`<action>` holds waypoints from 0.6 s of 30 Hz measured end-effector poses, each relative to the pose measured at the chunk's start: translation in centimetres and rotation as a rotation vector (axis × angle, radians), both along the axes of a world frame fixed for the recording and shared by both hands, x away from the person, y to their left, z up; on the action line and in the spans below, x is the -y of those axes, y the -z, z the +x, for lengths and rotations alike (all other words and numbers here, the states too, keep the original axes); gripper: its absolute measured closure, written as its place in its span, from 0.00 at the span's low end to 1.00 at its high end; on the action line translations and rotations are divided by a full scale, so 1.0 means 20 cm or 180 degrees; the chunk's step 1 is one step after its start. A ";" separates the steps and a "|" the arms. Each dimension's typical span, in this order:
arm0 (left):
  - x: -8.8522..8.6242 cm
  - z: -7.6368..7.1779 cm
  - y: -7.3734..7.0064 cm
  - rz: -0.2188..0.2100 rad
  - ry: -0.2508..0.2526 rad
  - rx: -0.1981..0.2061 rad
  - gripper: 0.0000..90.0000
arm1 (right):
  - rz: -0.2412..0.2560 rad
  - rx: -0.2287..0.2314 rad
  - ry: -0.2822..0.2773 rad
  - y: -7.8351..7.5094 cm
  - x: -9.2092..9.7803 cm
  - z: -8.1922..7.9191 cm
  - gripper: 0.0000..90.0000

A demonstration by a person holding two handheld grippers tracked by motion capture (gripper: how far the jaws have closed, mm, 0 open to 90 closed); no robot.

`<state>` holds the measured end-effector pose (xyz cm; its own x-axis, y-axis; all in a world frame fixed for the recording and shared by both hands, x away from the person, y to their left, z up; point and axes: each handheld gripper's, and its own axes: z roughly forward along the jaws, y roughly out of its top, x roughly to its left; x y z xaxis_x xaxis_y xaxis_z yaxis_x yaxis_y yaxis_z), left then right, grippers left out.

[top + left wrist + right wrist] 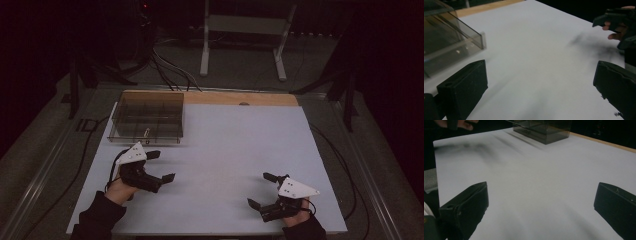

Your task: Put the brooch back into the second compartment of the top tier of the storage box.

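Note:
My left gripper (161, 165) rests low over the white table (225, 150) at the front left, just below a clear smoked plastic box (147, 117). Its jaws stand wide apart with nothing between them, and bare table lies between its fingers (464, 87) in the left gripper view. My right gripper (262, 189) sits near the front right edge, open too, with its fingers (466, 205) far apart over bare table. The box (541, 130) appears far off in the right gripper view, and its near corner (451, 37) in the left gripper view. Inside the box lies a small pale object (146, 132).
The box has inner dividers. A wooden strip (240, 98) runs along the table's far edge. Beyond it a white frame stand (245, 30) and cables (170, 70) lie on the dark floor. The other hand (616, 27) shows at the top right of the left gripper view.

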<state>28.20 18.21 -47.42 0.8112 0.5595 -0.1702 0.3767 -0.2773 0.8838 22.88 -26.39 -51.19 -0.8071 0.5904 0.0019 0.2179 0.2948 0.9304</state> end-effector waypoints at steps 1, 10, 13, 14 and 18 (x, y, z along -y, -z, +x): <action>0.00 -0.01 0.02 -0.0008 -0.0001 0.0001 0.00 | 0.0002 0.0005 -0.0006 0.00 0.00 0.00 0.00; 0.00 -0.07 0.12 0.0067 0.0123 0.0080 0.00 | -0.0014 -0.0008 -0.0007 0.00 0.00 0.00 0.00; -0.03 -0.11 0.15 0.0125 0.0089 0.0099 0.00 | -0.0009 -0.0010 -0.0003 0.00 0.00 0.00 0.00; -0.04 -0.12 0.16 0.0121 0.0066 0.0104 0.00 | -0.0010 -0.0009 -0.0001 0.00 0.00 0.00 0.00; -0.08 -0.16 0.18 0.0199 0.0024 0.0094 0.00 | -0.0015 -0.0002 -0.0012 0.00 0.00 0.00 0.00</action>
<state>25.00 19.77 -51.09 0.8196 0.5621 -0.1111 0.3484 -0.3349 0.8755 22.81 -26.38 -51.21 -0.8092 0.5875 -0.0003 0.2175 0.3001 0.9288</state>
